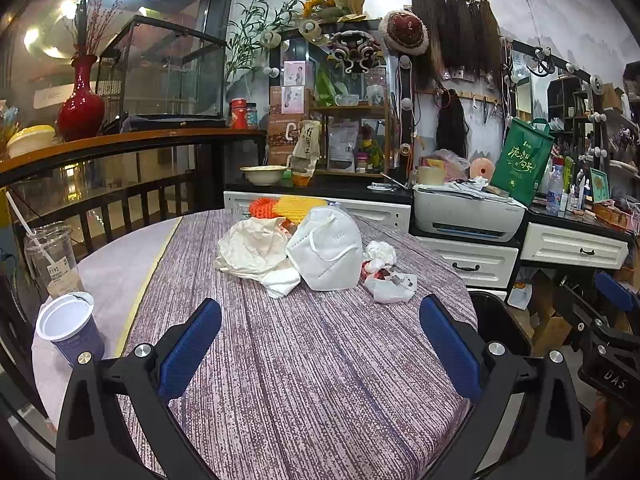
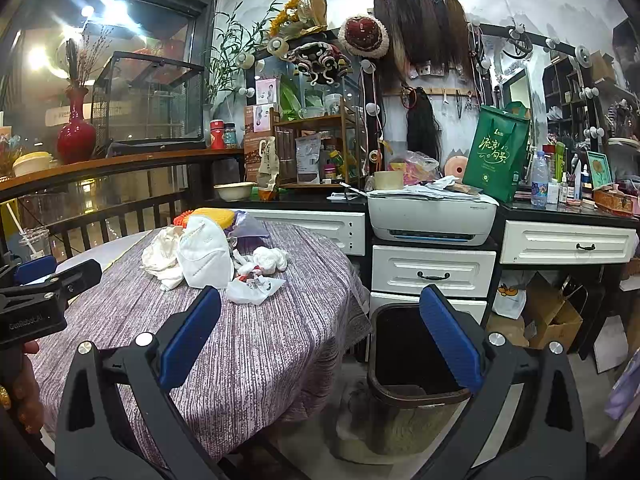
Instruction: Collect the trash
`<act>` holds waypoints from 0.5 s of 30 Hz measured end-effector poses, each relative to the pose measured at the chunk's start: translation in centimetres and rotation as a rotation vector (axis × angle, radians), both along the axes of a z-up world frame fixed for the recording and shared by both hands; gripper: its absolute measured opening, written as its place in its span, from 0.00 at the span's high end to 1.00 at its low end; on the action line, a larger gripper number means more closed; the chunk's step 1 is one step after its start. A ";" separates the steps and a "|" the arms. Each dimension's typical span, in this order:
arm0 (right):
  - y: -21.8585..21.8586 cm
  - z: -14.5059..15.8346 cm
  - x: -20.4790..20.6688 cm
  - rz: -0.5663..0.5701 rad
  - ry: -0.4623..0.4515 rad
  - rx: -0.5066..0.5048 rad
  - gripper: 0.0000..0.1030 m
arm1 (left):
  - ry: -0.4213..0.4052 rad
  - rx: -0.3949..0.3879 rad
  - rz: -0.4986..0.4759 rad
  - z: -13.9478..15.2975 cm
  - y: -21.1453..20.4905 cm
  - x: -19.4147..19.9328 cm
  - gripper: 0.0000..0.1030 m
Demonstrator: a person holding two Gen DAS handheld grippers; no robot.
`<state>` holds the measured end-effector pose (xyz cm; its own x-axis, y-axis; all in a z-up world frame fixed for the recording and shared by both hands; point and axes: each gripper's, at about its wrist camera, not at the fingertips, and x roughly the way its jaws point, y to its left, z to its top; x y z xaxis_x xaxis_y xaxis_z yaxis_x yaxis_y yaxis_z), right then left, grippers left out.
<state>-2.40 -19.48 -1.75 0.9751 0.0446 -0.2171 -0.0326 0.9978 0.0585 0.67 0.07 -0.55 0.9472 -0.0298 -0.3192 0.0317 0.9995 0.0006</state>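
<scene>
1. Trash pile point(image 1: 316, 256): gathered at the far middle of the cloth-covered surface point(image 1: 304, 380); a white face mask point(image 1: 326, 254) is propped on edge at its centre, its folded ridge running up and away, ear loops turned toward the camera.
2. Crumpled cream paper point(image 1: 252, 248) is seen touching the mask's left side; a tissue wad point(image 1: 380, 252) and a torn wrapper point(image 1: 390, 286) lie just to its right.
3. Left wrist view only: a blue paper cup point(image 1: 70, 330) and a clear straw cup point(image 1: 52, 258) are recorded at the surface's left edge.
4. Right wrist view only: the whole dark bin point(image 2: 416, 360) is shown on the floor beside the surface, mouth upward.
5. Left hand-held gripper point(image 1: 320, 344): fingers spread apart, nothing held, above bare cloth short of the pile.
6. Right hand-held gripper point(image 2: 320, 340): fingers spread apart, nothing held, between surface edge and bin.
</scene>
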 end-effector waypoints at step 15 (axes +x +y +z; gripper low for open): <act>0.0 -0.1 0.1 0.002 0.005 0.004 0.05 | 0.017 0.000 0.000 -0.8 0.1 0.3 0.05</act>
<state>-2.27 -19.51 -1.81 0.9740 0.0471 -0.2217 -0.0340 0.9975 0.0627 0.94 0.14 -1.38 0.9417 -0.0302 -0.3350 0.0319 0.9995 -0.0004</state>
